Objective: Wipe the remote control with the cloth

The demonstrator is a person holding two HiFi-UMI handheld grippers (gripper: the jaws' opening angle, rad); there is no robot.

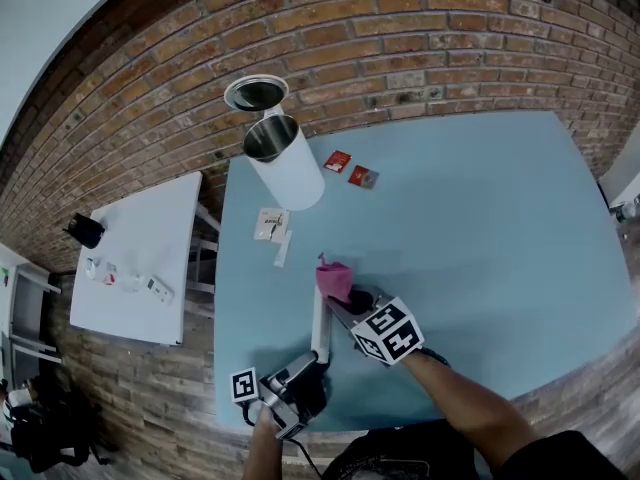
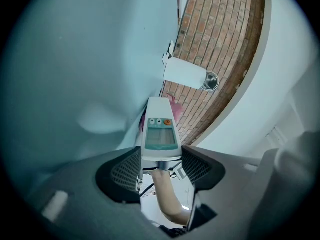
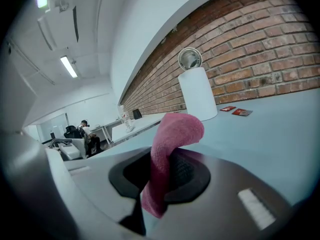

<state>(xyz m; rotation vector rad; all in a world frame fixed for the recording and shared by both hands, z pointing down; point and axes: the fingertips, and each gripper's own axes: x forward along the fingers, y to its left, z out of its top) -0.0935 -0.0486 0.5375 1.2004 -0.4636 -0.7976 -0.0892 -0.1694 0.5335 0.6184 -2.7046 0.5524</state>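
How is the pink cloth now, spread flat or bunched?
Bunched: the right gripper pinches the pink cloth, which curls over above its jaws.

I've got a light blue table against a brick wall. A white cylindrical bin stands upright near the table's far left corner, top open, with a round lid just above the rim; I can't tell if it's attached. Two small red packets lie just right of the bin, close together. Nearer me are a white packet and a thin white strip. A white side table stands left of the blue one, carrying a black object and small white items. In the right gripper view I see a seated person far off and a ceiling light.
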